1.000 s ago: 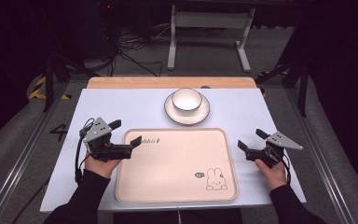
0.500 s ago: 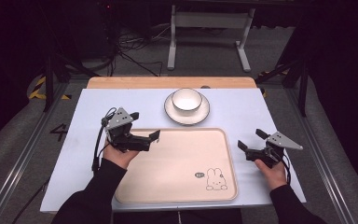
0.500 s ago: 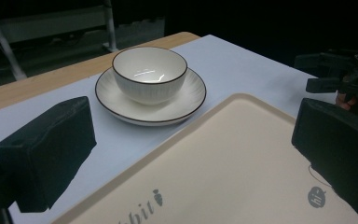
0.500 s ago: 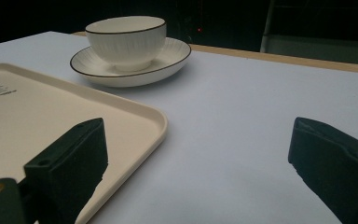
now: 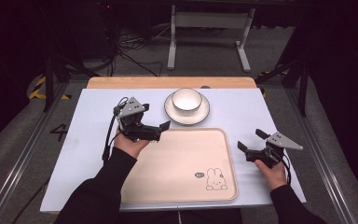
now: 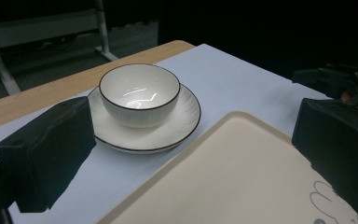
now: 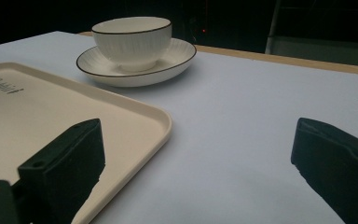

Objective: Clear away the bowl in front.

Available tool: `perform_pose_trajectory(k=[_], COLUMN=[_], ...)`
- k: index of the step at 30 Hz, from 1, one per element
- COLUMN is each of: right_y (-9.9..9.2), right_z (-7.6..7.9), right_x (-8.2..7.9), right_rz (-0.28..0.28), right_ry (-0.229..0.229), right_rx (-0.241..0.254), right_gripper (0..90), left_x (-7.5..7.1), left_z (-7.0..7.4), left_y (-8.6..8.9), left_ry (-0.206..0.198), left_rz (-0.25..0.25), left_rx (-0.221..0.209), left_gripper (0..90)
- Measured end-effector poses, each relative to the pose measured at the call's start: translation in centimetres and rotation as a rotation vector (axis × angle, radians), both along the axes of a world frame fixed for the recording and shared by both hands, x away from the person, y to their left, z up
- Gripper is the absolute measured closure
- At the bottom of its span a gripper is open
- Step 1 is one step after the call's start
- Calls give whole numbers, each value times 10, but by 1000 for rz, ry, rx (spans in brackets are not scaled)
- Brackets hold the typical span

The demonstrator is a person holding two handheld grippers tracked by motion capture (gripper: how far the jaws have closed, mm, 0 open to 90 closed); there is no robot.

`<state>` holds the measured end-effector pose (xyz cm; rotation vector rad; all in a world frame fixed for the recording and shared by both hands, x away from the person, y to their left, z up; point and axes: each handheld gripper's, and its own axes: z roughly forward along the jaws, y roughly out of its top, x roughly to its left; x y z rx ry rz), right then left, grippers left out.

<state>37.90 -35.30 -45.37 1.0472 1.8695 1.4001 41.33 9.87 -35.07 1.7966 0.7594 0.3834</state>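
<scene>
A white bowl (image 5: 187,98) with a dark rim stands on a white saucer (image 5: 187,113) at the far middle of the table. A beige tray (image 5: 182,163) lies in front of it. My left gripper (image 5: 161,131) hovers over the tray's far left corner and points at the saucer. It is open, its jaws have just been opening slightly wider, and nothing is between them. The left gripper view has the bowl (image 6: 140,95) and saucer (image 6: 179,126) just ahead. My right gripper (image 5: 251,140) stands open and empty beside the tray's right edge, aimed toward the bowl (image 7: 133,42).
A rabbit drawing (image 5: 216,179) marks the tray's near right corner. The table's white cover (image 5: 88,140) has free room left of the tray and right of the saucer. A wooden strip (image 5: 121,82) runs along the far edge, with a metal stand (image 5: 209,21) beyond.
My left hand has carried its gripper rightward and away from me, from left of the tray to its far left corner near the saucer. The right hand has kept still.
</scene>
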Motion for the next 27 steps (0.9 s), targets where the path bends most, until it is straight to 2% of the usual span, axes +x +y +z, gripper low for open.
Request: perform_pose_trajectory(k=[7, 17, 23, 27], right_y=[0, -1, -1, -1], right_z=[0, 0, 0, 0], right_x=[0, 0, 0, 0], right_rz=[-1, 7, 7, 8], right_ry=[0, 1, 1, -1], right_rx=[3, 6, 10, 12], right_gripper=[34, 34, 34, 34], left_x=[16, 36, 45, 52], left_z=[0, 2, 4, 2], left_y=[-10, -24, -34, -39], left_ry=[16, 20, 18, 3], left_rz=[6, 5, 3, -7], left_rx=[19, -23, -13, -20], left_gripper=[2, 2, 2, 8])
